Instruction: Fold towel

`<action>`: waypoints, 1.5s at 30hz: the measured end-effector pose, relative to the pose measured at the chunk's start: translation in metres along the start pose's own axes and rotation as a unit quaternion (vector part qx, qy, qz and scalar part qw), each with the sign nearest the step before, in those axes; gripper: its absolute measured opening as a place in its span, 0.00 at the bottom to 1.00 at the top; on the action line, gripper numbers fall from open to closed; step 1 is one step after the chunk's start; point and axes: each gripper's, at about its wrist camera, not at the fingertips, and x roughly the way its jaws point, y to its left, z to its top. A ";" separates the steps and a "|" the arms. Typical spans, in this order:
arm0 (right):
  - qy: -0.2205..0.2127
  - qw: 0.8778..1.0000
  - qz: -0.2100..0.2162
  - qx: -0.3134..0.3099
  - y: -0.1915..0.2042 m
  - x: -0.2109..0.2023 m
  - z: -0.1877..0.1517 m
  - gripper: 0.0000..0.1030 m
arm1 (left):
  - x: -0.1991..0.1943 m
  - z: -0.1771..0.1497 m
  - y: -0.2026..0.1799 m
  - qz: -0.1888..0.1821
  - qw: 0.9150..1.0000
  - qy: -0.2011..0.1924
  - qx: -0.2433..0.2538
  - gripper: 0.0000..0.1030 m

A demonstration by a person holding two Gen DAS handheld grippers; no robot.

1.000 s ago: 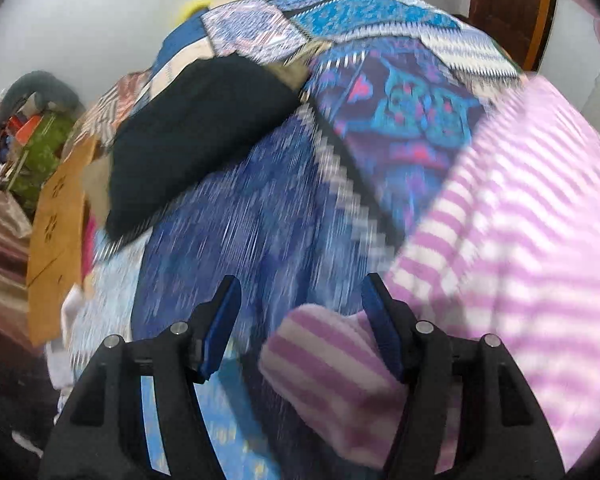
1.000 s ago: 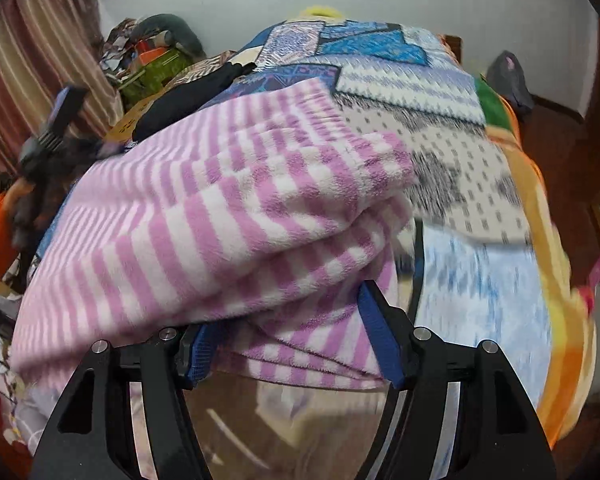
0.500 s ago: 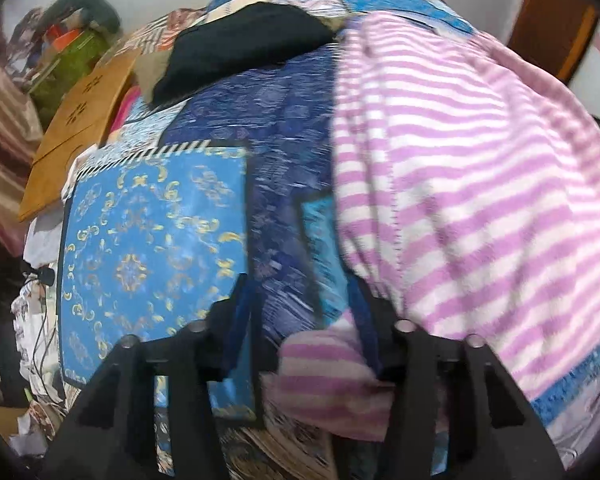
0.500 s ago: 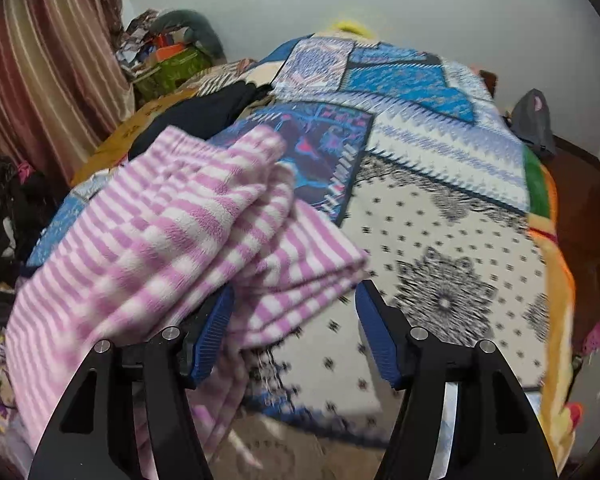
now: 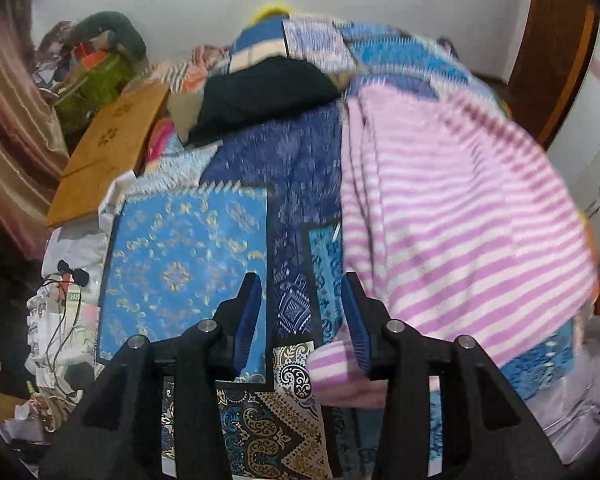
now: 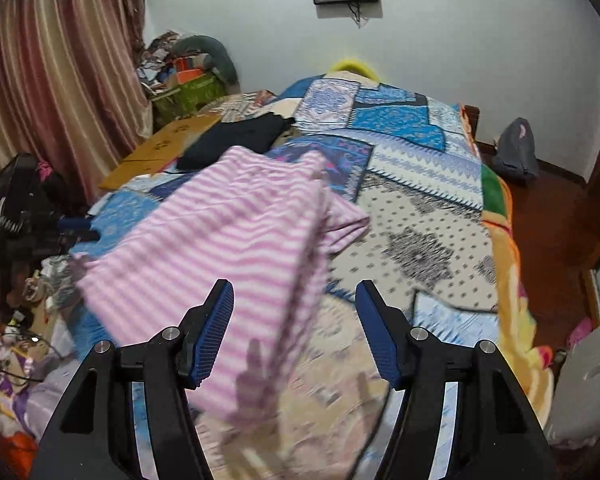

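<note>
While folded, striped towel lies lengthwise along bed

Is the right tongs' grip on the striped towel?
No: the right tongs stand open above the striped towel, pads clear of the cloth.

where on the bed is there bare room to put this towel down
Free: the black-and-white dotted bedspread panel, between the striped towel and the orange border; also the blue-and-gold panel left of the towel. Crowded: the far-left corner, with black clothing and cardboard.
</note>
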 end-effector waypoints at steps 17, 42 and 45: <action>0.040 0.994 0.069 0.075 0.012 0.033 -0.051 0.24 | 0.029 -0.024 -0.043 -0.071 0.997 0.022 0.019 0.38; 0.010 0.999 -0.008 0.032 -0.018 0.019 0.002 0.33 | 0.021 0.053 -0.021 -0.017 0.999 -0.020 0.039 0.30; -0.001 1.000 -0.001 0.013 -0.016 0.030 0.022 0.33 | 0.036 0.082 -0.034 -0.038 0.998 -0.032 0.048 0.43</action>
